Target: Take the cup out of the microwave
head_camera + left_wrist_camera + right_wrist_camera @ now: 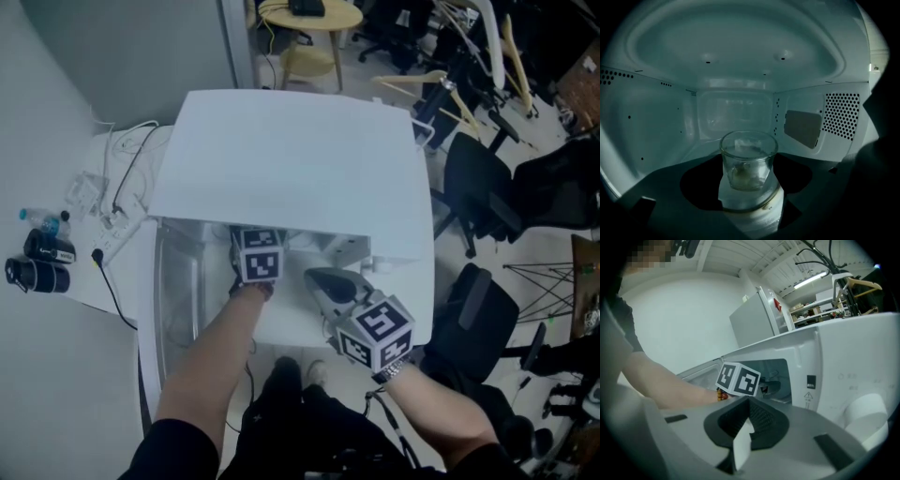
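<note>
A clear glass cup [749, 159] with a bit of something pale at its bottom stands upright on the turntable inside the white microwave [281, 159]. My left gripper [750, 183] reaches into the cavity. Its dark jaws stand wide apart on either side of the cup, with a gap showing on both sides. In the head view only its marker cube [258, 255] shows at the cavity mouth. My right gripper [321, 281] hovers just outside the microwave front, to the right of the left arm, jaws together and nothing held; the same right gripper [740, 439] looks toward the control panel [843, 380].
The microwave door [178, 300] hangs open at the left. Dark bottles [42, 258] and a power strip with cables [112, 225] lie on the white table to the left. Office chairs [483, 187] stand to the right, and a grey fridge [759, 317] stands behind.
</note>
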Action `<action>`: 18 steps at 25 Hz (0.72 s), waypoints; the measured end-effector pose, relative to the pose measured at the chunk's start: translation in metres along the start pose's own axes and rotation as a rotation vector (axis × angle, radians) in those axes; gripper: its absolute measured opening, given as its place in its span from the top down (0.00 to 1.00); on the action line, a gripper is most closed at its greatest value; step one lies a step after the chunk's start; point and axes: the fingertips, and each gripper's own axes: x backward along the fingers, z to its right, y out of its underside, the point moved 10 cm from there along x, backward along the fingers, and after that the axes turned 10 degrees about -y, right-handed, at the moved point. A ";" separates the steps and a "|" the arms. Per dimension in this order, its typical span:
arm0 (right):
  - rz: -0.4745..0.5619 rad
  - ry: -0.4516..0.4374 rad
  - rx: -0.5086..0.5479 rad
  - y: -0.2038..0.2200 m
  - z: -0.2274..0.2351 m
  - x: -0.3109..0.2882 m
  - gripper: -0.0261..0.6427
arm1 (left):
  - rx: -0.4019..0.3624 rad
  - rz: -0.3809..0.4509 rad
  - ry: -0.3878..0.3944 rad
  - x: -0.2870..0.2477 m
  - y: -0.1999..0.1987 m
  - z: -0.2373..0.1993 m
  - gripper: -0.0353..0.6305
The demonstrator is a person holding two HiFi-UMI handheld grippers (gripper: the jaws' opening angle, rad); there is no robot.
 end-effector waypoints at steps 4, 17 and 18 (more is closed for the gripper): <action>-0.002 -0.002 0.000 0.002 0.001 0.002 0.93 | -0.001 -0.009 0.013 -0.003 0.000 0.004 0.45; 0.012 -0.003 0.009 0.001 -0.002 0.012 0.93 | 0.006 0.008 0.004 0.020 0.004 0.012 0.46; 0.015 -0.005 0.011 0.001 -0.003 0.014 0.93 | 0.008 0.006 0.000 0.024 0.005 0.012 0.46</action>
